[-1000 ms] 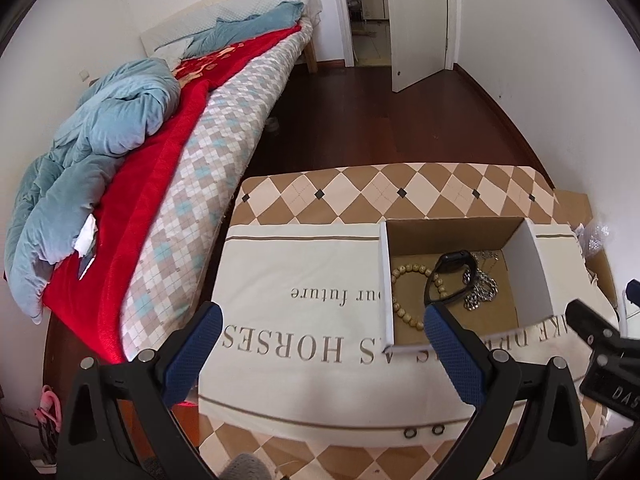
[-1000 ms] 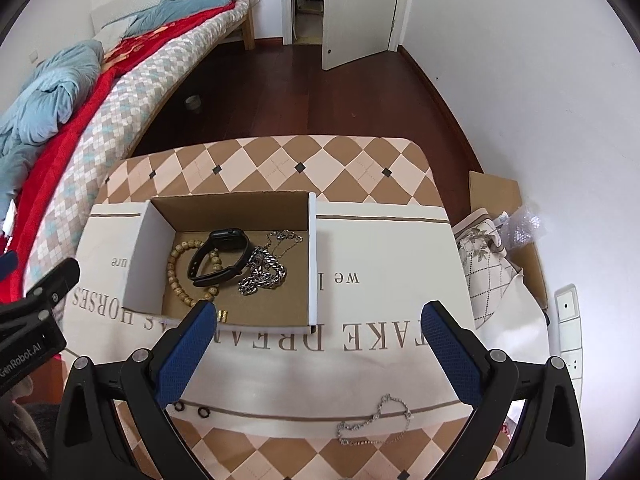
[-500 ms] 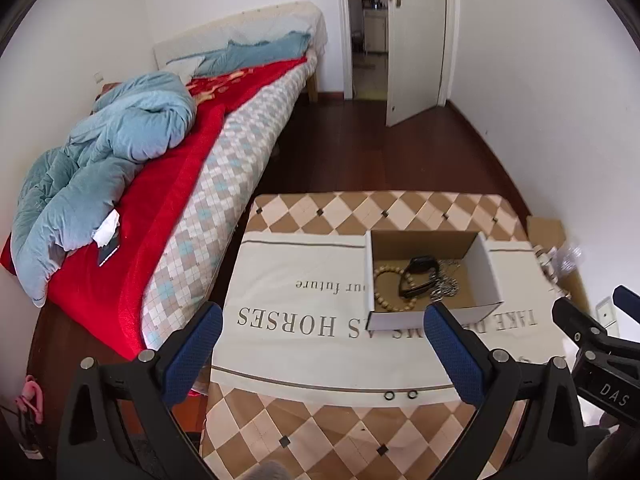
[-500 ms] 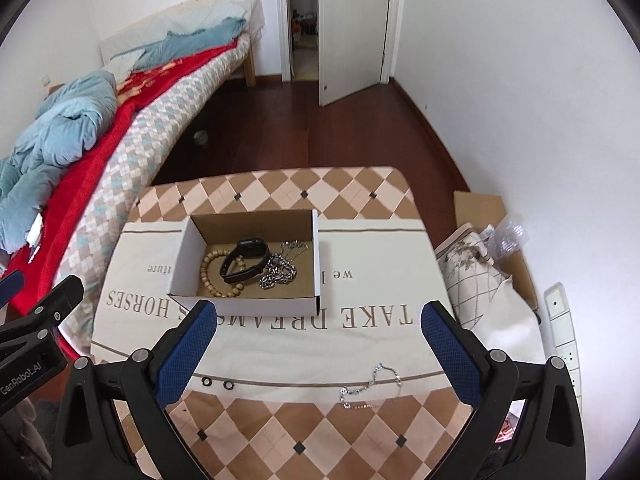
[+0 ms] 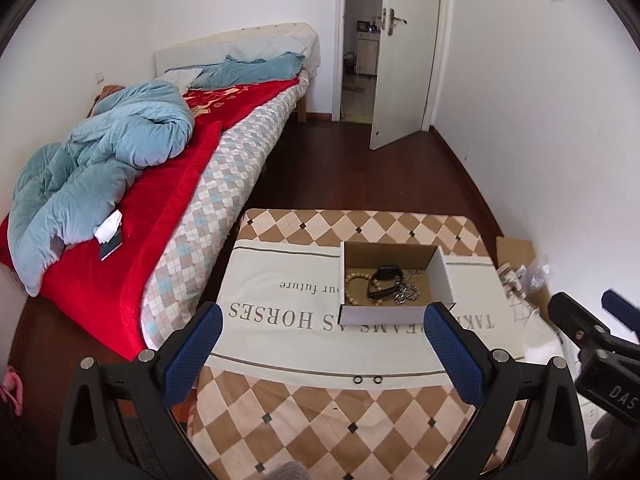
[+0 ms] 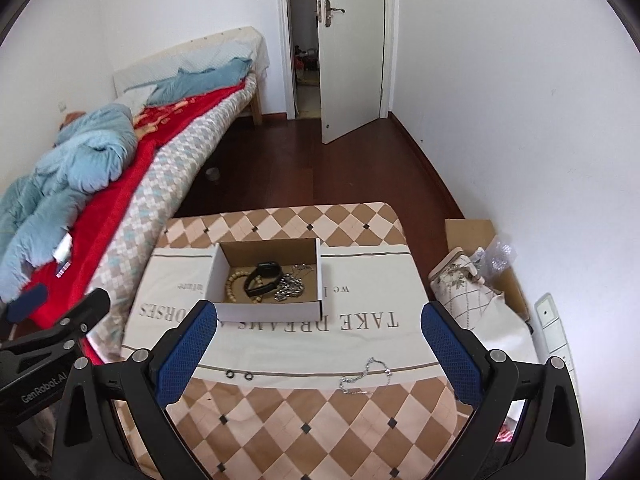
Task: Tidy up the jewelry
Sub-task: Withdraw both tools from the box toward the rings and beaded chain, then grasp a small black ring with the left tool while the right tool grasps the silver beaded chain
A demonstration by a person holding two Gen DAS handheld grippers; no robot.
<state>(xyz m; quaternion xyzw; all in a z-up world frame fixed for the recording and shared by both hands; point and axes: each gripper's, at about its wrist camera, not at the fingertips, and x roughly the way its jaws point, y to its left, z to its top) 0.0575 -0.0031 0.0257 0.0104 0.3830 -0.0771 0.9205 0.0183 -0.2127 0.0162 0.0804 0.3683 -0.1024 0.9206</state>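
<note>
claws: left claw point(image 5: 322, 344) and right claw point(image 6: 318, 340) spread wide, nothing held
risk: chain point(image 6: 365, 374) at table point(image 6: 280, 432) edge could be knocked off
rings point(image 6: 239, 375): small, easily missed

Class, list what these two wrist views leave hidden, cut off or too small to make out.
- Left wrist view: the silver chain bracelet on the cloth's near edge is hidden behind the left hand-held gripper.
- Both views: the two small black rings are too small to identify.
- Both views: the white cardboard box's near wall hides part of its floor.
</note>
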